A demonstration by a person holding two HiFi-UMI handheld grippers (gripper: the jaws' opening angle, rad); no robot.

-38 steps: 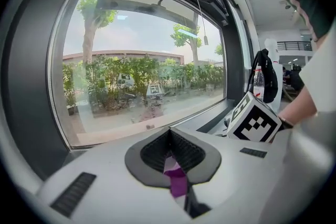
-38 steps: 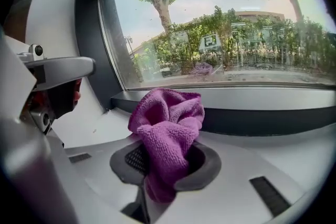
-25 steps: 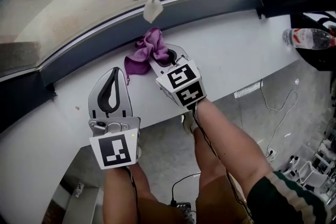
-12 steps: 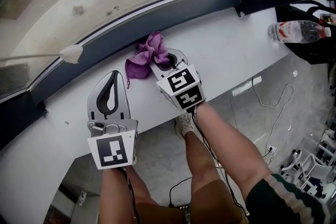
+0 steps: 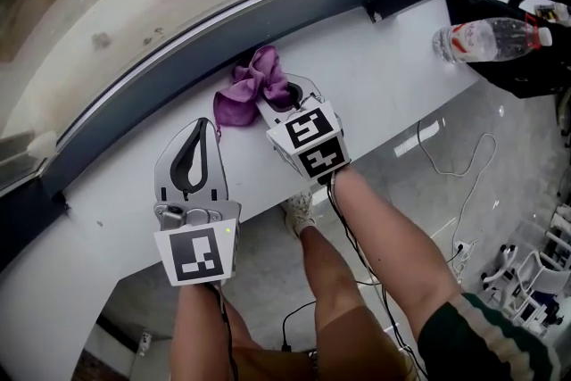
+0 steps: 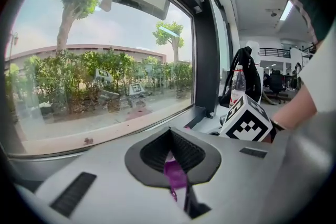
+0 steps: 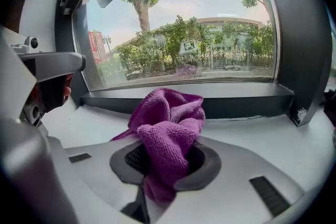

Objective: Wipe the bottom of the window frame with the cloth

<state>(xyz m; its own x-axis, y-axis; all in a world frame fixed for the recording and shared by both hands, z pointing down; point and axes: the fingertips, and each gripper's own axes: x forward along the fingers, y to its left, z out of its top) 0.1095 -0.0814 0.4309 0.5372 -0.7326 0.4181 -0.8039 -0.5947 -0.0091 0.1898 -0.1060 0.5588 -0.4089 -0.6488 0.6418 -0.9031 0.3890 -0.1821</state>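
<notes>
Cloth [image 5: 248, 87] pinched in right tongs [image 5: 278, 94] by window frame [image 5: 169, 67], left tongs [image 5: 211, 127] pressed together alongside

Bare white sill [image 5: 393, 94] runs open to the right of the right gripper [image 5: 278, 92], up to a water bottle [image 5: 486, 38] lying near the far end. Blocked ahead by the dark window frame [image 5: 223, 29], with the purple cloth [image 5: 252, 83] bunched against it. Only a narrow gap between the cloth and the left gripper [image 5: 211, 129]. More bare sill further left.
</notes>
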